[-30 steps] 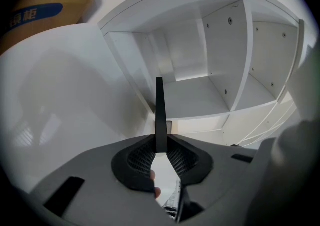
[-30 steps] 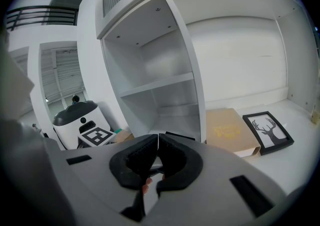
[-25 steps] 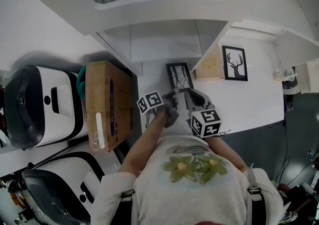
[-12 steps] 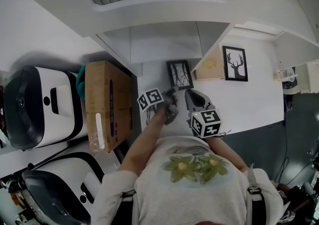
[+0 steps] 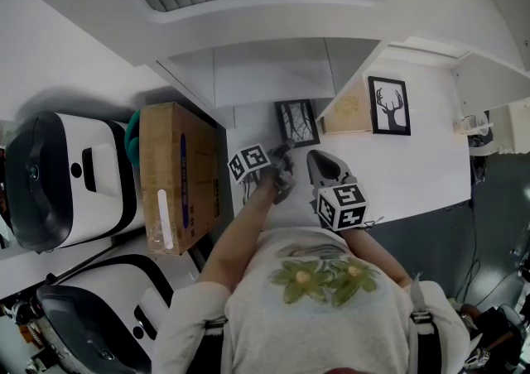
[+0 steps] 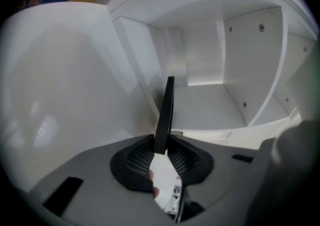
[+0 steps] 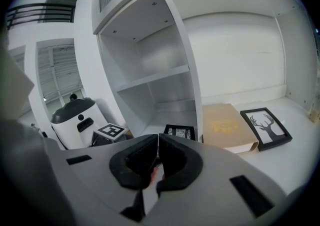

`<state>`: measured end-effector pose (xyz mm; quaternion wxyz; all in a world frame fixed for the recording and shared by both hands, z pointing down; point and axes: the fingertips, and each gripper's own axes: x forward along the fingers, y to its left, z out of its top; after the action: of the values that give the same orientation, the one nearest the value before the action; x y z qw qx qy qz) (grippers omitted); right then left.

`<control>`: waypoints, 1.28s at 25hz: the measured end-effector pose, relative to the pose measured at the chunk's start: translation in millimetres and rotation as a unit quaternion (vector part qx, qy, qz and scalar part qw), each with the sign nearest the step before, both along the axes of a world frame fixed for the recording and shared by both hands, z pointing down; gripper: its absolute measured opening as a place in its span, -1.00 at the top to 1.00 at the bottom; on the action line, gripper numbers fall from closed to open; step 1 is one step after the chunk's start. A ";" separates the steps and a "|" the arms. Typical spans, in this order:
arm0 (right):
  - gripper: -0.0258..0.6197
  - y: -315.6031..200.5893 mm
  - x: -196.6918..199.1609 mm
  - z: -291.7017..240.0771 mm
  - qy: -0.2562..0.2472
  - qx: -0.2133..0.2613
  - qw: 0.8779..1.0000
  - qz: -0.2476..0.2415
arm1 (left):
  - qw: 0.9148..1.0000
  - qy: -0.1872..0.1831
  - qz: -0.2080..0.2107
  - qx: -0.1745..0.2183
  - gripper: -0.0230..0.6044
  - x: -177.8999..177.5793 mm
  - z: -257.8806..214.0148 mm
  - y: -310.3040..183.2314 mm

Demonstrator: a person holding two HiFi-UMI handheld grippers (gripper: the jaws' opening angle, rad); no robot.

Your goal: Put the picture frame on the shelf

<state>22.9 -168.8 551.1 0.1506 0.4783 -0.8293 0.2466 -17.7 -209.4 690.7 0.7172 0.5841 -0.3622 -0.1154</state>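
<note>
Before the open lower bay of the shelf [image 6: 205, 105], our left claw [image 6: 161, 151] pinches the black picture frame [image 6: 165, 115] by one edge, closed narrow on it, probably so we can slide it straight in. Beside it our right claw [image 7: 157, 152] is pressed together, empty. Blue print on the cardboard box [image 5: 178, 174] left of the shelf is unreadable.

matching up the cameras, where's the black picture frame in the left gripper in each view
Head view: picture frame at centre, just beyond the left gripper.
Left gripper view: picture frame edge-on at centre, clamped between the jaws.
Right gripper view: picture frame low centre, just above the jaws.
Shared landmark: the white shelf bay behind it.
</note>
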 end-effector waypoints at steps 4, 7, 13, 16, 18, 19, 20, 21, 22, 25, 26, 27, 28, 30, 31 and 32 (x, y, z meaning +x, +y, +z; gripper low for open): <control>0.82 0.2 0.9 1.3 0.000 -0.001 1.000 0.001 | 1.000 0.006 -0.006 -0.004 0.64 0.0 2.0 -4.4; 0.82 0.3 0.8 1.8 0.000 -0.002 1.000 0.001 | 1.000 0.009 -0.010 -0.009 0.64 0.1 4.3 -6.2; 0.82 -0.6 0.3 3.5 0.004 -0.002 1.000 -0.001 | 0.999 0.016 -0.025 -0.022 0.62 -1.8 11.9 -10.9; 0.82 -1.2 -0.7 4.2 0.005 -0.003 1.000 -0.003 | 0.999 0.019 -0.037 -0.031 0.61 -4.1 16.3 -14.1; 0.82 -1.7 -0.8 4.5 0.005 -0.003 1.000 -0.003 | 0.998 0.021 -0.045 -0.036 0.60 -5.4 19.0 -15.7; 0.82 -2.0 -0.6 4.8 0.005 -0.004 1.000 -0.003 | 0.998 0.023 -0.048 -0.038 0.59 -5.9 19.8 -16.5; 0.82 -2.2 -0.3 5.1 0.006 -0.004 1.000 -0.003 | 0.998 0.025 -0.052 -0.039 0.59 -6.2 20.0 -17.4; 0.82 -2.4 0.1 5.5 0.006 -0.005 1.000 -0.003 | 0.997 0.026 -0.055 -0.039 0.59 -6.3 19.9 -18.3; 0.82 -2.5 0.3 5.9 0.006 -0.005 1.000 -0.003 | 0.997 0.028 -0.057 -0.039 0.59 -6.3 19.5 -19.1; 0.82 -2.2 -0.5 6.9 0.006 -0.007 1.000 -0.005 | 0.996 0.039 -0.064 -0.041 0.59 -7.1 18.1 -20.5; 0.82 -1.9 -1.2 7.1 0.006 -0.008 1.000 -0.007 | 0.996 0.044 -0.066 -0.041 0.59 -7.5 17.3 -21.1; 0.82 -1.7 -1.7 7.3 0.006 -0.008 1.000 -0.008 | 0.996 0.048 -0.066 -0.040 0.59 -7.8 16.4 -21.7; 0.82 -1.4 -2.2 7.6 0.005 -0.008 1.000 -0.009 | 0.996 0.050 -0.065 -0.038 0.58 -8.1 15.6 -22.2; 0.82 -1.0 -2.9 8.1 0.004 -0.009 1.000 -0.011 | 0.996 0.051 -0.060 -0.032 0.50 -8.3 13.6 -22.6; 0.82 -0.8 -3.1 8.3 0.004 -0.009 1.000 -0.012 | 0.996 0.053 -0.058 -0.029 0.45 -8.2 12.4 -22.6; 0.82 -0.7 -3.3 8.4 0.003 -0.009 1.000 -0.013 | 0.997 0.054 -0.056 -0.028 0.42 -7.9 11.2 -22.5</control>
<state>19.6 -169.5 559.4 0.1611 0.4671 -0.8325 0.2507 -25.6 -231.9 701.8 0.7439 0.5357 -0.3583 -0.1768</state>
